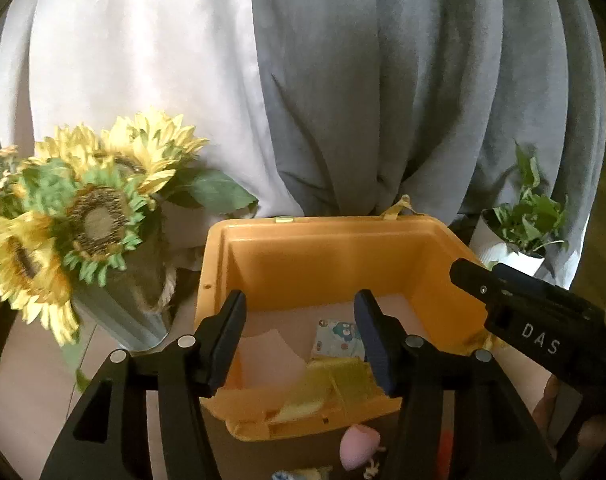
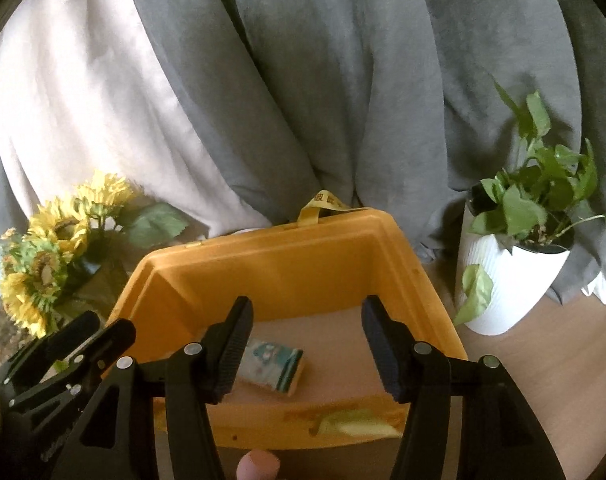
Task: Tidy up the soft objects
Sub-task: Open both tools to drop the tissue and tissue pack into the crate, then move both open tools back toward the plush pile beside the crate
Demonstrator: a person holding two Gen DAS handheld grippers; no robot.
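An orange plastic bin (image 1: 323, 256) stands in front of both grippers and also shows in the right wrist view (image 2: 287, 264). Inside lie a patterned tissue pack (image 1: 337, 338) (image 2: 273, 368), a pink sheet (image 1: 269, 360) and a yellow cloth (image 1: 331, 388) (image 2: 355, 426). My left gripper (image 1: 301, 340) is open and empty above the bin's near edge. My right gripper (image 2: 309, 352) is open and empty over the bin; its body (image 1: 543, 328) shows at the right of the left wrist view. A pink soft toy (image 1: 359, 446) (image 2: 259, 464) lies on the table before the bin.
Artificial sunflowers in a vase (image 1: 83, 216) (image 2: 51, 248) stand left of the bin. A potted green plant in a white pot (image 2: 515, 264) (image 1: 515, 240) stands to its right. Grey and white curtains (image 2: 303, 80) hang behind. The table is wood (image 2: 563, 360).
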